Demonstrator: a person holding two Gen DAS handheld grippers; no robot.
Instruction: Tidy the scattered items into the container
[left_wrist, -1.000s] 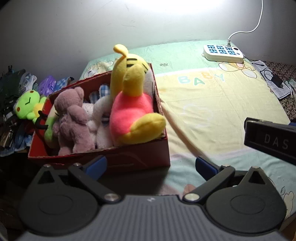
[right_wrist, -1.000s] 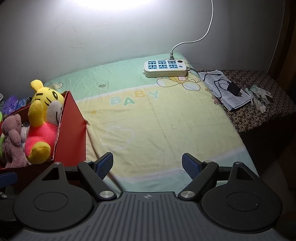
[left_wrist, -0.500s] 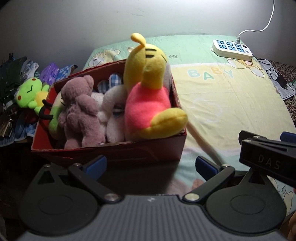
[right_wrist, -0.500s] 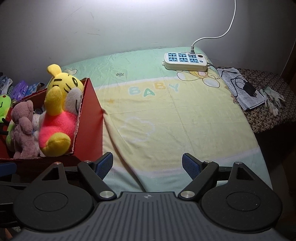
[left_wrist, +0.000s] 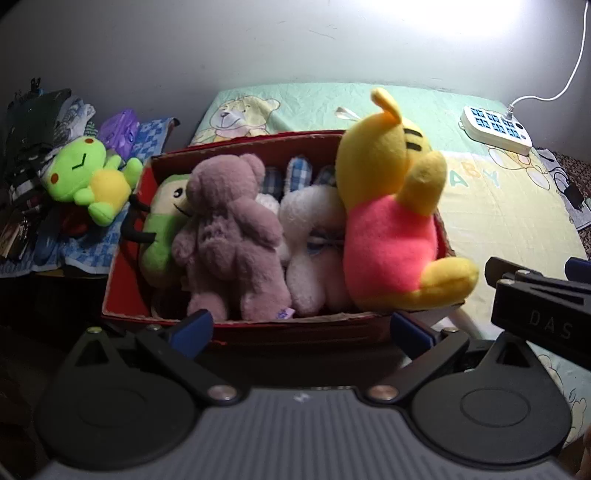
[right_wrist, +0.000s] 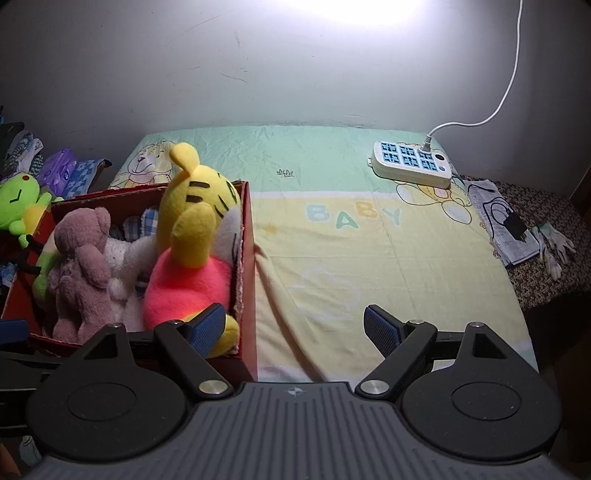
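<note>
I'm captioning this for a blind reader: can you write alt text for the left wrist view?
A red box on a bed holds plush toys: a mauve bear, a white one and a yellow tiger. A green frog plush lies outside, left. The open left gripper frames the box's near wall.

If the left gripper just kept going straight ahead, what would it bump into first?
Most likely the near wall of the red box, right in front of the open left gripper. Any higher and it would meet the mauve teddy bear instead; depth is hard to judge.

Left claw (left_wrist: 301, 328): black linkage arms; blue pads; silver screws; ribbed grey body; right claw (right_wrist: 294, 330) alike.
</note>
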